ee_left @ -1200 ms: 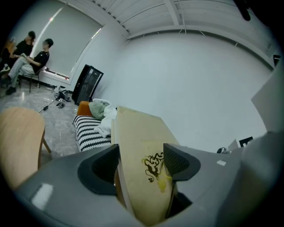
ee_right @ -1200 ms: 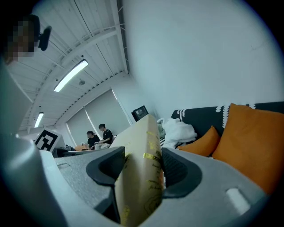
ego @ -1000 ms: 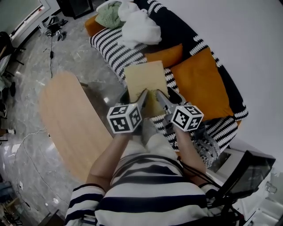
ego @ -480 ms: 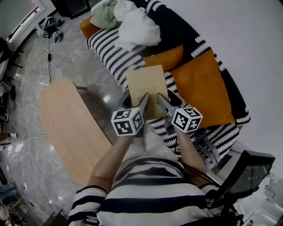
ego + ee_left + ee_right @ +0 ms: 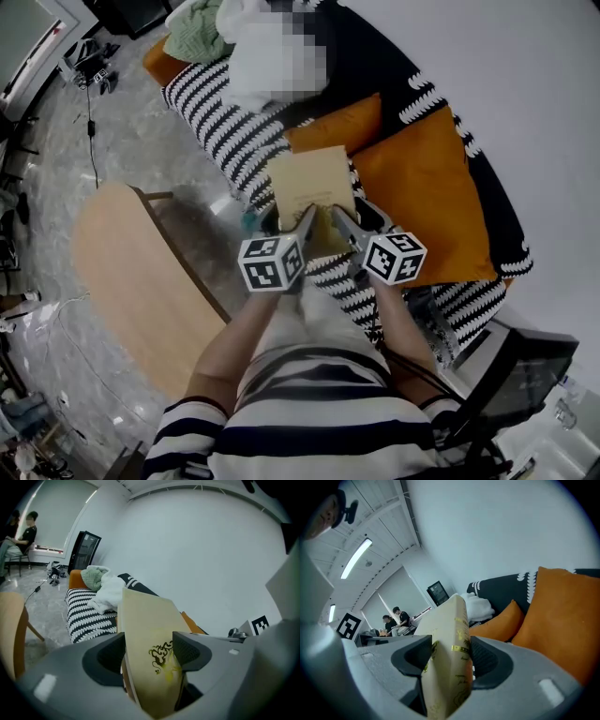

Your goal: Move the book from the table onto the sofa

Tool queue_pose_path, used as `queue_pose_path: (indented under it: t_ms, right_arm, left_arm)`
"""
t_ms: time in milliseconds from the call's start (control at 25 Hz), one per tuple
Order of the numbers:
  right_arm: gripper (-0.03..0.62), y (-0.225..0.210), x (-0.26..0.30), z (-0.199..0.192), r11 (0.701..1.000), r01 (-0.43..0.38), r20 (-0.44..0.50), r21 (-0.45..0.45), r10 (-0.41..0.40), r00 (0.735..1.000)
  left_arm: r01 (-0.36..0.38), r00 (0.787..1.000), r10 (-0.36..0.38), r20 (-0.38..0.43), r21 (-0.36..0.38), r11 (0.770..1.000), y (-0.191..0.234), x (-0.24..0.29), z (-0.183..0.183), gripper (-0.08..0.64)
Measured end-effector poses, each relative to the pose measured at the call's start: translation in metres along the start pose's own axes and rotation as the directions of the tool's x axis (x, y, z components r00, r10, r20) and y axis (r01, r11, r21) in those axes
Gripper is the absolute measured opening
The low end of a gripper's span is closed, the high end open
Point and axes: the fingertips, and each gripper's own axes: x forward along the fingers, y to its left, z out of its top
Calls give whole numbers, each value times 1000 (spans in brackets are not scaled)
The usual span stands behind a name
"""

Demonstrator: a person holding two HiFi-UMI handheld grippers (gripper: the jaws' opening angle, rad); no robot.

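Tan book (image 5: 309,183) sits held over the striped sofa (image 5: 211,108), beside an orange cushion (image 5: 422,178). Left claw (image 5: 302,217) and right claw (image 5: 343,221) each pinch its near edge. Wooden worktop (image 5: 122,281) lies to the left.

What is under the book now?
The book, held by the left tool and right tool, is above the striped sofa seat; an orange cushion lies beside. The seat directly beneath is covered.

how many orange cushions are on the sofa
3: a large orange cushion right of the book, a small orange cushion beyond the book, and a far orange cushion at the sofa end, under the green cloth. More may be hidden under the cloth.
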Motion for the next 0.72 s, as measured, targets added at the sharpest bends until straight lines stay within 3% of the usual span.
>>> queue_pose_path:
  t_ms: [720]
  right_arm:
    - [247,-131,54,-59,993,87,-101,81,-79,992]
  left_arm:
    - [8,982,8,-188,86,996,20,134,-72,319]
